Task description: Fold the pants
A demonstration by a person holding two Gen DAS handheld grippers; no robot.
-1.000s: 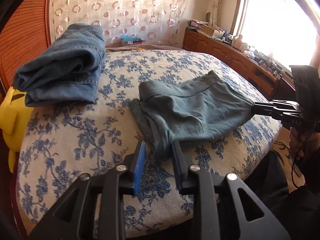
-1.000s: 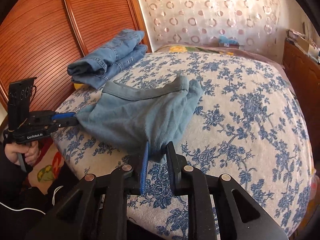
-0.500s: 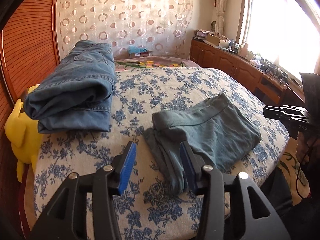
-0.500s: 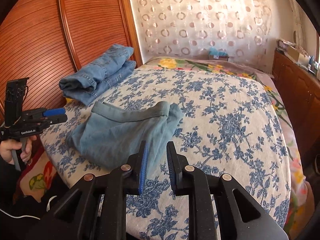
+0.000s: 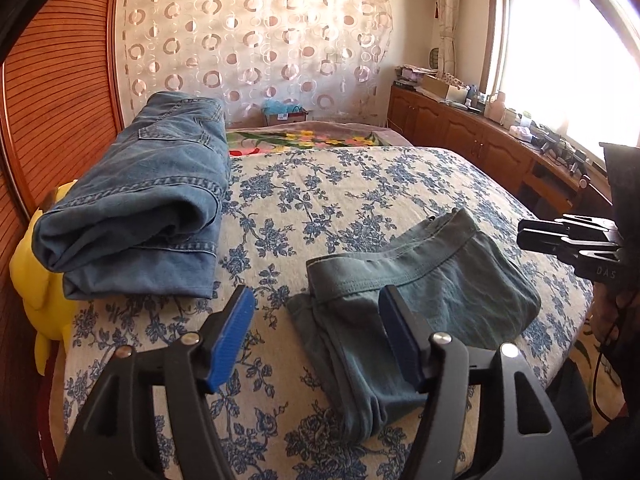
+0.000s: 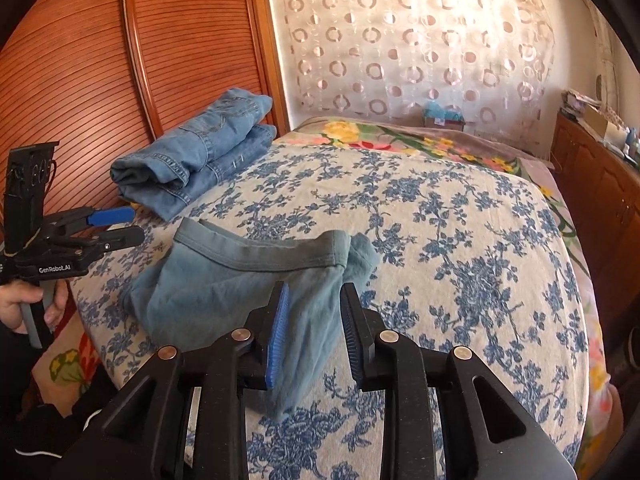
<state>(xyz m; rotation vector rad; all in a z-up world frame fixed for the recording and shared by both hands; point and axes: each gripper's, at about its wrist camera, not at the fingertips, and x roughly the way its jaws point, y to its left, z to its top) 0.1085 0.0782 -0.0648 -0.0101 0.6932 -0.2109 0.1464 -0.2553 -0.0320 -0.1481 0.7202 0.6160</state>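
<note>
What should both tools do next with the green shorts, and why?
Probably back both away: the left tool and right tool have just been opening, pads off the shorts, which lie folded near the jeans.

Floral bed (image 5: 360,184): jeans (image 5: 148,208), green pants (image 5: 420,292)

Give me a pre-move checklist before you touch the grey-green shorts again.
1. Left gripper released: ok; jaws just opened, nothing pinched.
2. Right gripper released: ok; jaws just opened, pads off the cloth.
3. Grey-green shorts resting on the bed: ok.
4. Shorts lying flat: not ok, near edge bunched.
5. Folded jeans apart from the shorts: ok.
6. Fold finished: cannot tell.
</note>
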